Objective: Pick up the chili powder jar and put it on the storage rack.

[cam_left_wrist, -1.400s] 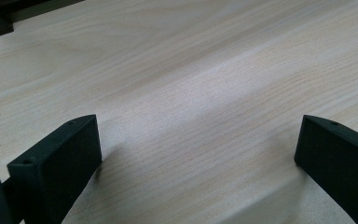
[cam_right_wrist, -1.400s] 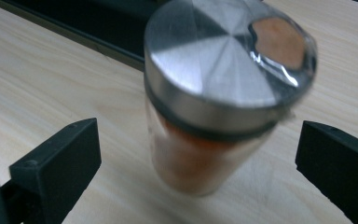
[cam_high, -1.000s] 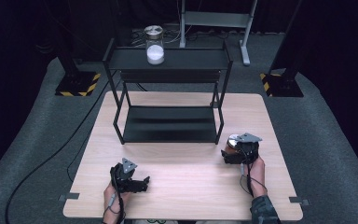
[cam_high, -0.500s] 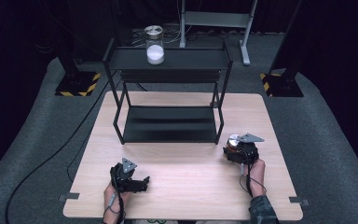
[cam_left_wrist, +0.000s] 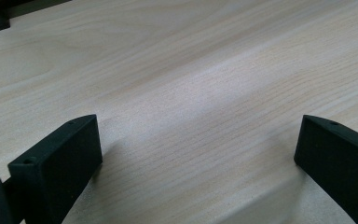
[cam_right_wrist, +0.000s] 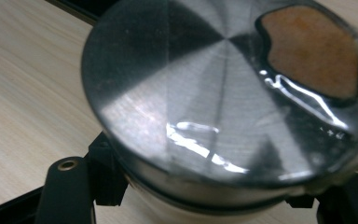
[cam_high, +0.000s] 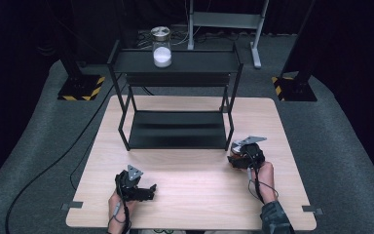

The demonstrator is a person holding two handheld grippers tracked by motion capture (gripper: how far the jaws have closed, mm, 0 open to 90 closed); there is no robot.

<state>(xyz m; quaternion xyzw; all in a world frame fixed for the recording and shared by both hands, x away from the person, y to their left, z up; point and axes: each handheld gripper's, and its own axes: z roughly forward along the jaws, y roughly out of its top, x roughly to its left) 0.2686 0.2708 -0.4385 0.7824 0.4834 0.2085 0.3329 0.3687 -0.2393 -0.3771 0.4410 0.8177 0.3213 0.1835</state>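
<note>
The right gripper [cam_high: 239, 157] sits at the 4 o'clock area of the pale wood-grain counter [cam_high: 195, 192], just off the right front foot of the black metal two-tier shelf rack [cam_high: 175, 97]. Its jaws have just been closing and now clamp a round jar with a brushed-metal lid [cam_right_wrist: 214, 107]; the right gripper view shows the lid face-on, with a reddish-brown patch of contents behind clear glass at 2 o'clock. The jar's long axis runs up toward that camera, across the line of the jaws, so the grip falls on the body below the lid.

A second clear glass jar with white contents and a metal lid [cam_high: 161, 48] stands upright on the rack's top tier, at 12 o'clock, well apart from both grippers. The right hand is the nearer to the rack; any placement there would likely fall to it.

The left gripper [cam_high: 148, 191] rests at 7 o'clock on the counter, its jaws spread wide with only bare wood between them.
</note>
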